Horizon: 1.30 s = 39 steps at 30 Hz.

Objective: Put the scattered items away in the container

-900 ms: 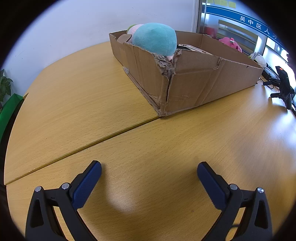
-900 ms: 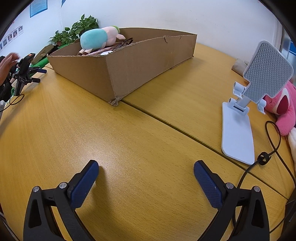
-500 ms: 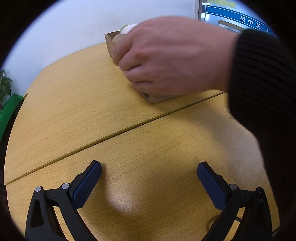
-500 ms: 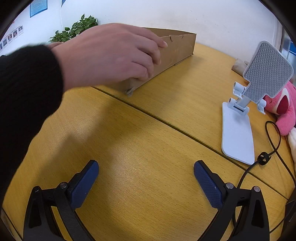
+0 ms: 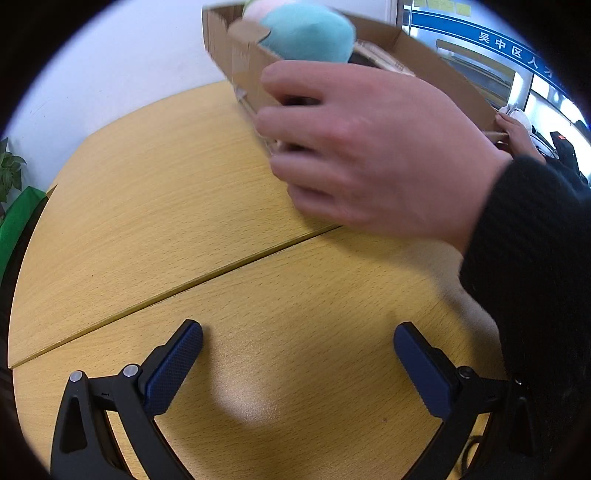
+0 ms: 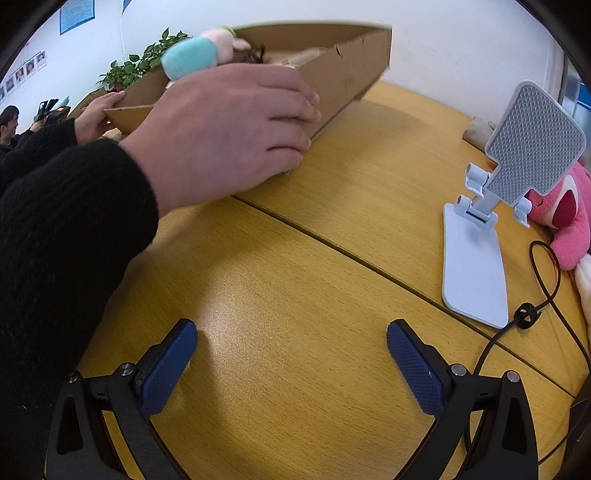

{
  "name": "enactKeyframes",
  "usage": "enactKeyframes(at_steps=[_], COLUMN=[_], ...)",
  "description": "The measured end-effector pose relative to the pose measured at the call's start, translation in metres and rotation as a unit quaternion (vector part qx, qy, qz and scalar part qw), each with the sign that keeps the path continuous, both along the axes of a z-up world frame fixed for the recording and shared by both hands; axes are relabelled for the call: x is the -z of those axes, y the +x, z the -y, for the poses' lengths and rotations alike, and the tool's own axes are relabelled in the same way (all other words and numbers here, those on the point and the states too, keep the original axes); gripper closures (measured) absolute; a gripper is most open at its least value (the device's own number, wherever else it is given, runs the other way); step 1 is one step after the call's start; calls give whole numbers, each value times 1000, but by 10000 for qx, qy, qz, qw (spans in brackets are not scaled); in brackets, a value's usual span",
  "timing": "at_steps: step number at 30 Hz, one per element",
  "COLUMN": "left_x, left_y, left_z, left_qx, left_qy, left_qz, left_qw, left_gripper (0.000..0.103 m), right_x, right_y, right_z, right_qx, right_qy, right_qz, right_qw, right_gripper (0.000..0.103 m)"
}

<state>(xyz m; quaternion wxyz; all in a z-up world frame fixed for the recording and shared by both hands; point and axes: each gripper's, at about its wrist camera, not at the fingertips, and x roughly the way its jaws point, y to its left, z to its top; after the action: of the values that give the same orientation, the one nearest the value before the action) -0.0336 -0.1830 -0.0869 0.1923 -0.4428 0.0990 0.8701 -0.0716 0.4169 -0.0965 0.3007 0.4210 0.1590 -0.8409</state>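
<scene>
A brown cardboard box (image 5: 243,70) holds a teal and pink plush toy (image 5: 306,33) and other items. A bare hand in a black sleeve (image 5: 369,147) grips its near corner and tilts it up; a second hand (image 5: 517,133) holds its far end. The box also shows in the right wrist view (image 6: 343,77), with the plush (image 6: 192,59) and the gripping hand (image 6: 229,125). My left gripper (image 5: 298,354) is open and empty, low over the wooden table (image 5: 147,206). My right gripper (image 6: 291,354) is open and empty over the table.
A white phone stand (image 6: 491,221) stands at the right, with a pink plush toy (image 6: 565,210) behind it and a black cable (image 6: 532,306) beside it. A potted plant (image 6: 140,70) and people are at the far left.
A person's hand reached in, took the box by its near corner and lifted and tilted it. A second hand now holds the far end. Both grippers stayed still and open.
</scene>
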Motion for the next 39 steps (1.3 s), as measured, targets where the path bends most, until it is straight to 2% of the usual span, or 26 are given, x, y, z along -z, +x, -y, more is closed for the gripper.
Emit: enactKeyframes(at_steps=[39], left_x=[1], left_y=[-1], left_z=[-3], left_qx=[-10], left_qy=[2], left_qz=[-1], left_qw=[10000], left_gripper=[0], right_x=[1], right_y=[-2], right_z=[0], right_qx=[0], right_qy=[0], right_qz=[-5], right_qw=[10000], right_gripper=[0])
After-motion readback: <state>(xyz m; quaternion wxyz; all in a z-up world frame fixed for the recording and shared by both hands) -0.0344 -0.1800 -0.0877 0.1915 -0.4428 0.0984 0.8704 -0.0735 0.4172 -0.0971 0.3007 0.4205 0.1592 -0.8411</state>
